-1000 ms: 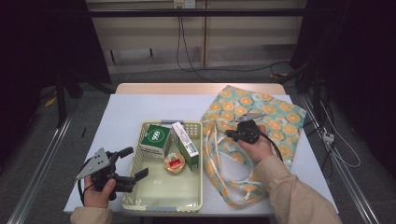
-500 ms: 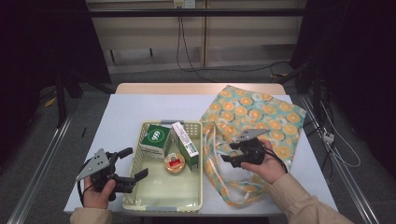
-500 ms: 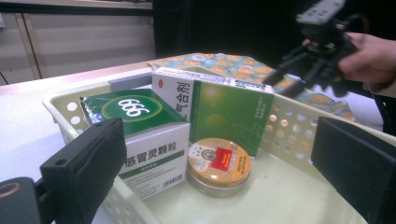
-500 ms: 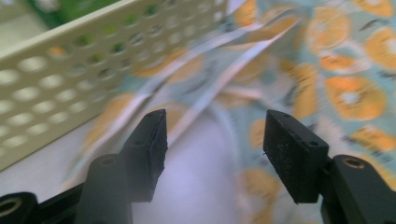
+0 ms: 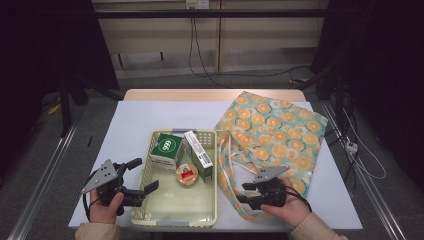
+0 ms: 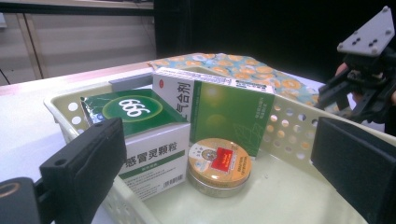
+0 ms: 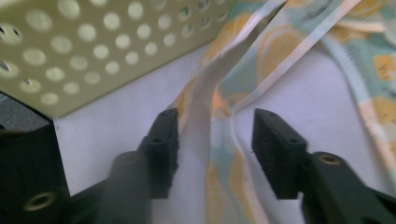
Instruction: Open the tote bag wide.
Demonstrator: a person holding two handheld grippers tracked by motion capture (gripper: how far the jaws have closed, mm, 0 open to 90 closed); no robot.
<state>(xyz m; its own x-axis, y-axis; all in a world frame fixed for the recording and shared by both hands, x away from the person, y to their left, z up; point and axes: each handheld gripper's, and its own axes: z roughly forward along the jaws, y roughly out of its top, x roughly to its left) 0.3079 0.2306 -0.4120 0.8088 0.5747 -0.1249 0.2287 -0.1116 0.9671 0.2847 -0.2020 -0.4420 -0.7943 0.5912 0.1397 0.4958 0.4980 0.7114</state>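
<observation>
Right gripper (image 5: 243,192): I have it low at the near right of the table, jaws apart and just been closing, straddling the bag handles (image 7: 219,100) without pinching them yet.
Left gripper (image 5: 144,175): I hold it at the near left, jaws wide apart over the left rim of the basket (image 5: 212,200), gripping nothing.
Tote bag (image 5: 280,135): flat on the right half of the table, orange-print, its straps trailing to the near side, just right of the basket wall.
Basket contents: a green 999 box (image 6: 140,135), a taller green box (image 6: 219,112) leaning behind it, and a round tin (image 6: 218,163) in front, all at the far end.
Step in hand, my reading: catch a strap to open the bag for the basket items.
Doing it well: I would centre one strap between the pads, close fully on the fabric, and lift gently so the bag mouth opens without dragging the basket.
Hard to make out: which strap lies between the jaws, since they overlap; the bag mouth is not visible; the boxes' print is too small to read.
</observation>
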